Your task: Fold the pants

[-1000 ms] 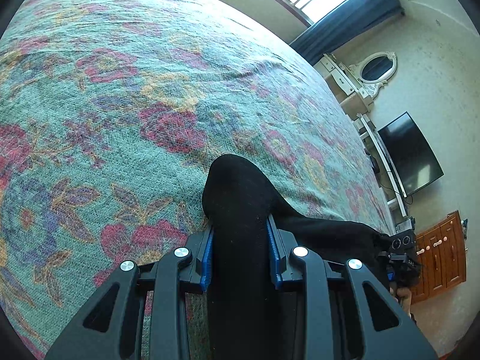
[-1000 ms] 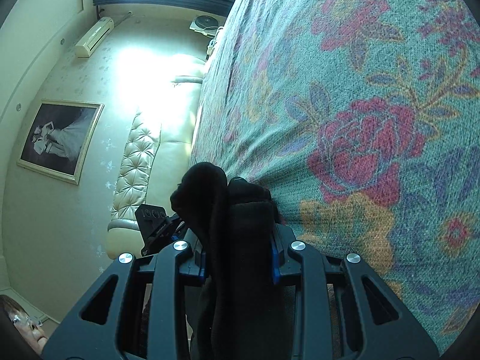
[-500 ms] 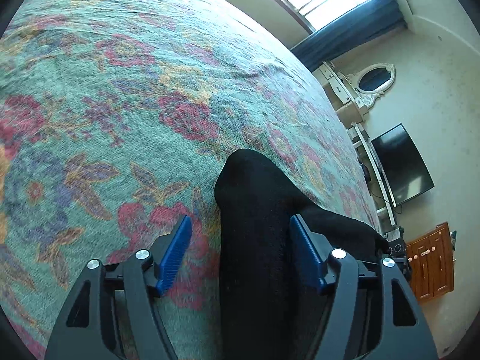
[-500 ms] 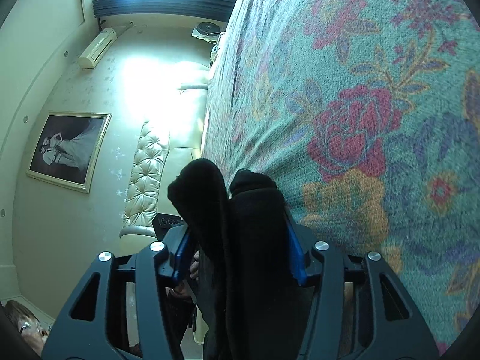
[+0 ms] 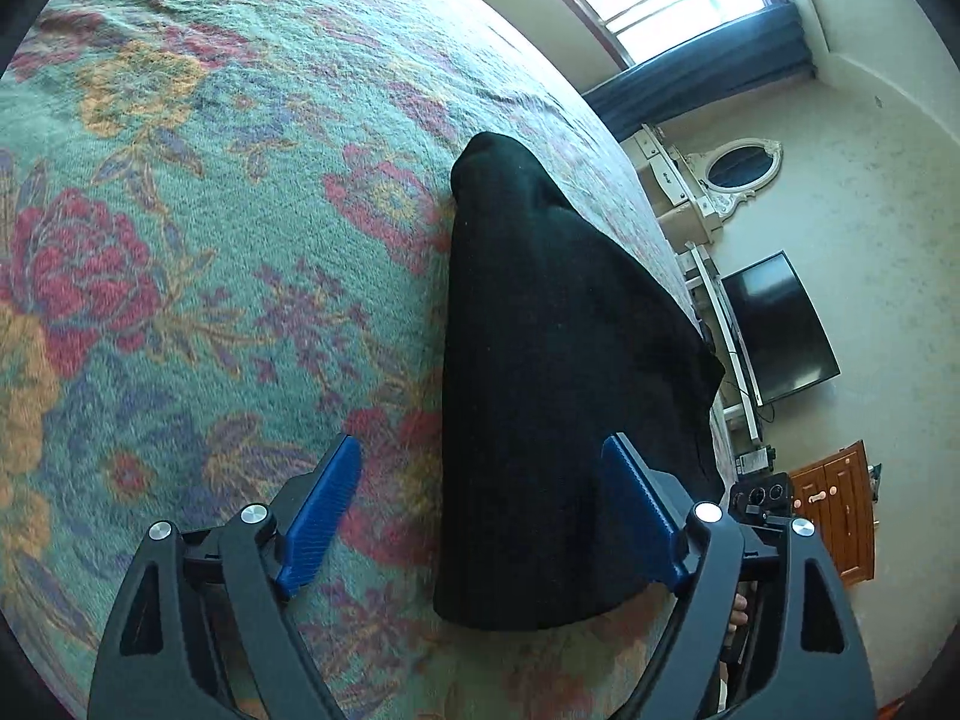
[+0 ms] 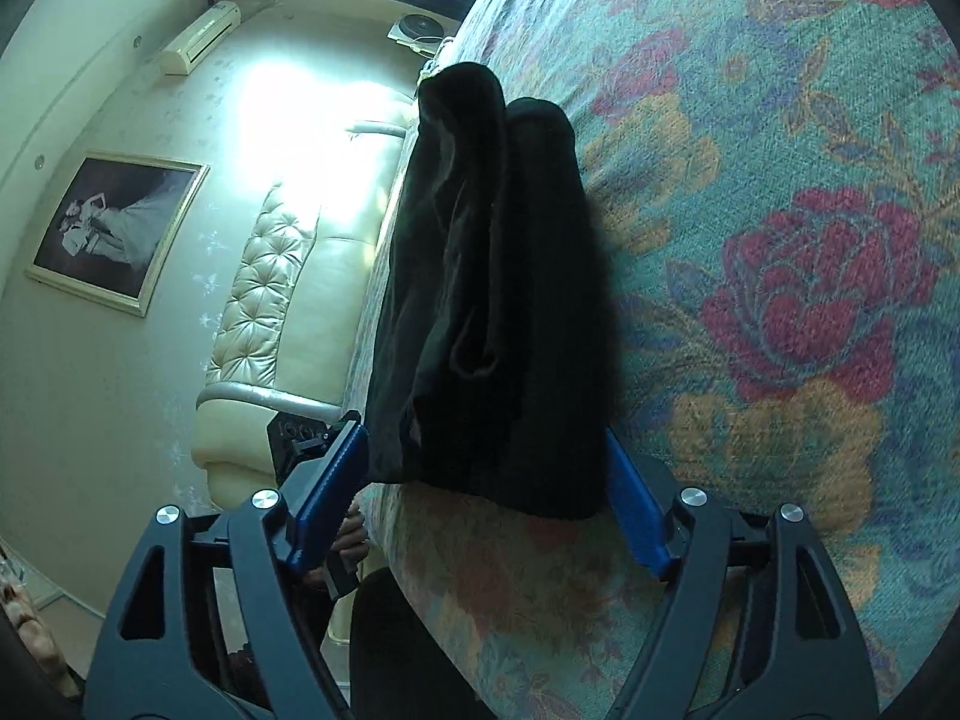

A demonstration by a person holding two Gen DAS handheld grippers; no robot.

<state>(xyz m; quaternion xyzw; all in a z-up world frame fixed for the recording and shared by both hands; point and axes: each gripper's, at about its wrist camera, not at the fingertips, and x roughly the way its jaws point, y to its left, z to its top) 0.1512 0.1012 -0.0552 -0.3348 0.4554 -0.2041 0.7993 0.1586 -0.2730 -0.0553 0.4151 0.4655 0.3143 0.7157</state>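
Black pants (image 5: 558, 372), folded, on floral bed (image 5: 180, 210); left claw (image 5: 480, 516), right claw (image 6: 480, 492) just opened, gripping nothing; risk: 12 o'clock layers slumping if snagged.

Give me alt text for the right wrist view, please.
Folded black pants lie on a floral bedspread near its edge, in front of the open right gripper, whose blue pads have just been opening and flank the near end. Beyond are a cream tufted headboard and a framed picture.
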